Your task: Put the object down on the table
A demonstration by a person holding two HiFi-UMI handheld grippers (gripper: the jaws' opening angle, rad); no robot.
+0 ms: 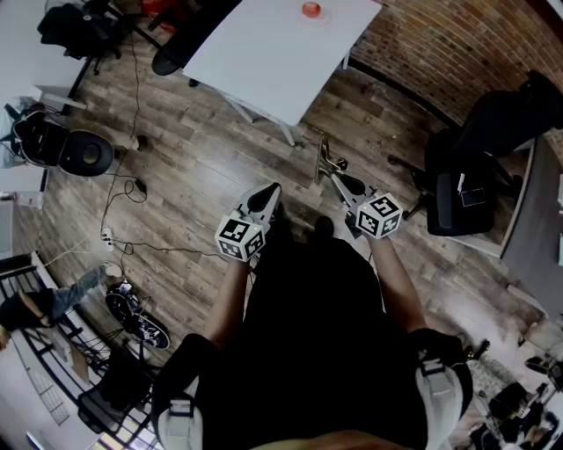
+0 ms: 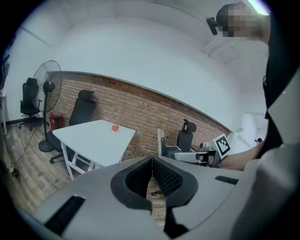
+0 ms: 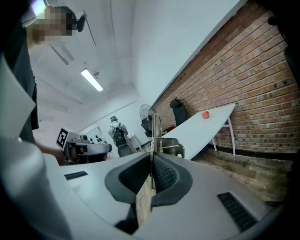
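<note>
A person is standing on a wooden floor, seen from above, and is holding a two-jaw gripper in each hand near the centre of the frame.

The right gripper [image 1: 341,182], just right of centre, is clenching a metal object [image 1: 327,163]. This is a thin, pale plate with a small bracket-like body, and it is sticking up past the jaw tips. In the right gripper view the jaws are pressing on the plate's lower edge, so the plate is rising straight up the middle of the frame.

The left gripper [image 1: 272,191], just left of centre, is pointing the same way. Its jaws are closed together and gripping nothing.

The white table [image 1: 264,53] is lying at the top centre of the head view, well apart from the person, with bare floor between them. A small red thing [image 1: 311,10] is sitting near the table's far edge.

The object is not yet over the table, so the step in hand looks like the carry towards it. To do it well, the right gripper should probably:
- be gripping firmly throughout the approach;
- be bringing the plate over a bare part of the top, away from the red thing;
- be lowering until the bracket body is resting on the surface, and only then letting go.

The thin plate could tip over if it is dropped early.

No brand name or legible writing is showing anywhere. Each gripper's cube is carrying only black-and-white square marker patterns.
</note>
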